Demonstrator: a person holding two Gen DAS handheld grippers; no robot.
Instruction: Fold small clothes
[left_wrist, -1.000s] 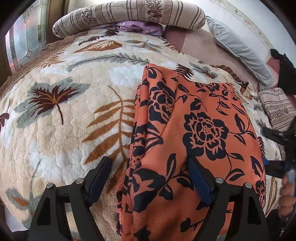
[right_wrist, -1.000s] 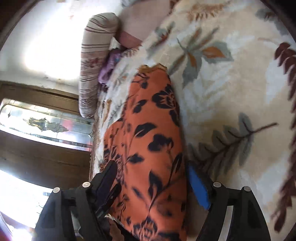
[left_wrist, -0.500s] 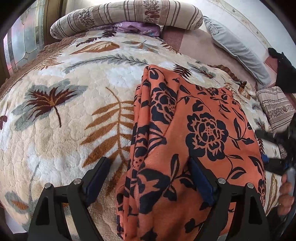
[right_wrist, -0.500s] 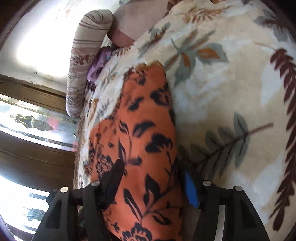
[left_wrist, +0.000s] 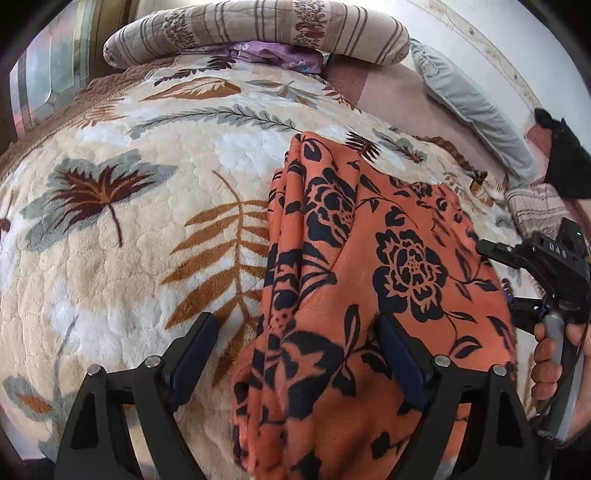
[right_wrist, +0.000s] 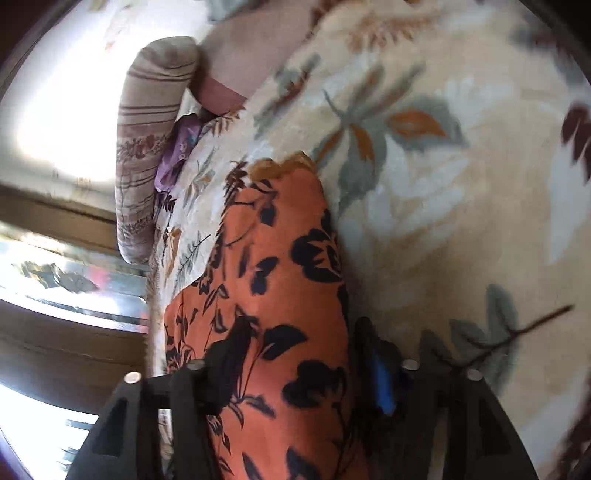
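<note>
Closing its jaws around the near edge of the orange black-flowered cloth (right_wrist: 273, 295), not yet visibly pinching, the right gripper (right_wrist: 295, 354) prepares a fold while the left gripper (left_wrist: 295, 343) hangs wide open, empty, over the leaf-patterned fleece blanket (left_wrist: 122, 258).

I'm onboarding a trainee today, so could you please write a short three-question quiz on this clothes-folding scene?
1. True or false: the orange floral garment lies on a leaf-patterned blanket.
2. Which tongs are visibly open, with no cloth pinched: (a) left tongs, (b) neither?
3. What lies at the head of the bed, above the purple cloth?

Key
1. True.
2. (a): they stand wide, one finger on the blanket, one on the garment. The right tongs straddle the garment's edge and have just been closing; the blur hides whether they press.
3. A striped bolster pillow.
</note>
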